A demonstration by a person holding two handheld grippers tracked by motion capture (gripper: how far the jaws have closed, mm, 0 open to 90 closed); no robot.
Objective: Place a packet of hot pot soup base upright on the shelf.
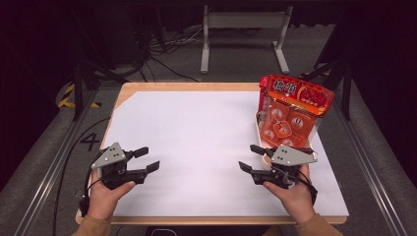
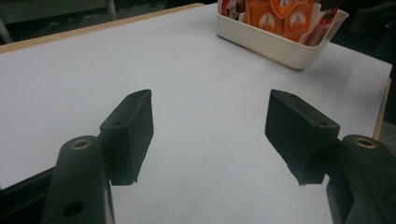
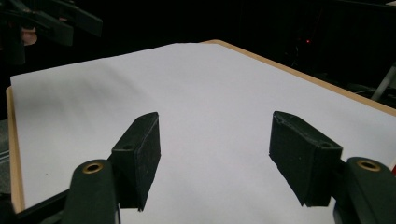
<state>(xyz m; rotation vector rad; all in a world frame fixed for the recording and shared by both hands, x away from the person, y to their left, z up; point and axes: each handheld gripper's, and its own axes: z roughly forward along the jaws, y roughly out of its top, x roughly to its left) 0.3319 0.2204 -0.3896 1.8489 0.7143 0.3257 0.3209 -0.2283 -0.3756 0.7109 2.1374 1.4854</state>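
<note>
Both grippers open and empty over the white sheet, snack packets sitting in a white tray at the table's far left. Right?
Wrong side: the white tray with the snack packets sits at the far right, as the high view shows. The rest holds: left gripper and right gripper are open and empty over the white sheet.

The top of the white tray [image 2: 280,46] and its orange packets [image 2: 280,14] is cut off, and the packets' print is too small to read.
</note>
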